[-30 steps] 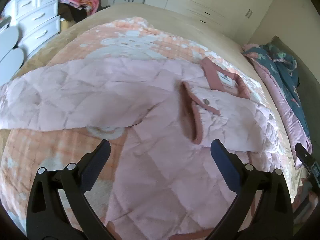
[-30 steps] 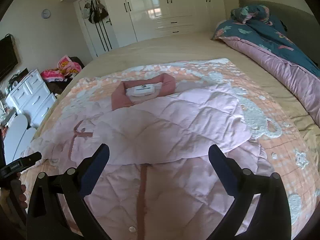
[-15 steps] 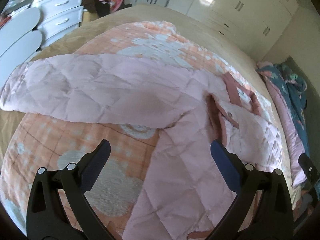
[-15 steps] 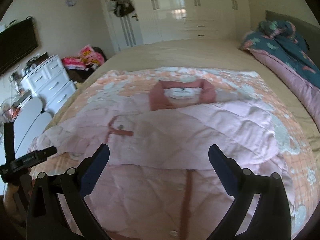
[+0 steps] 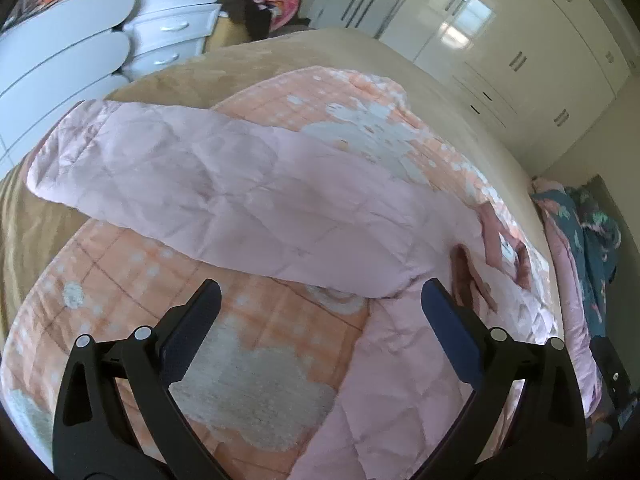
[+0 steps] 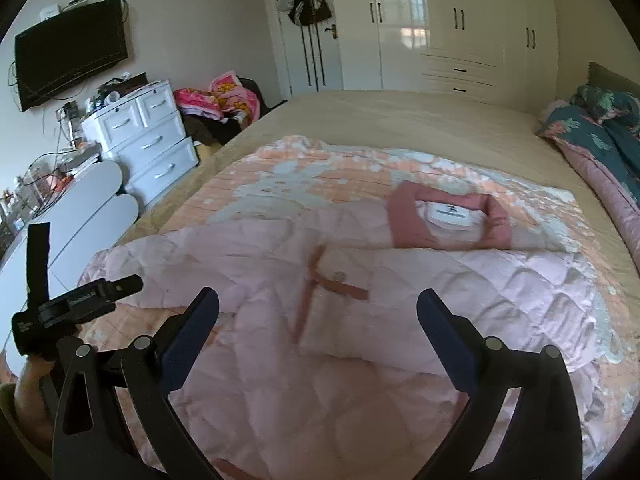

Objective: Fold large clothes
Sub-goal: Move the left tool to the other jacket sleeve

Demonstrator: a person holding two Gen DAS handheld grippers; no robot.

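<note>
A pale pink quilted jacket (image 6: 360,320) with a darker pink collar (image 6: 448,220) lies spread on the bed. Its right side is folded over the body; its left sleeve (image 5: 192,184) stretches out flat toward the bed's left edge. My left gripper (image 5: 320,312) is open and empty, above the blanket just below the sleeve. My right gripper (image 6: 318,320) is open and empty, above the jacket's lower body. The left gripper's body also shows at the left of the right wrist view (image 6: 76,304).
The jacket lies on an orange and white patterned blanket (image 5: 260,368) over a beige bed (image 6: 400,112). A teal and pink duvet (image 6: 600,144) is heaped at the right. White drawers (image 6: 148,140), curved white boards (image 5: 60,52) and wardrobes (image 6: 460,28) surround the bed.
Both grippers have swung to the left. The left wrist view now centres on the outstretched left sleeve instead of the jacket body. Both stay open and empty.
</note>
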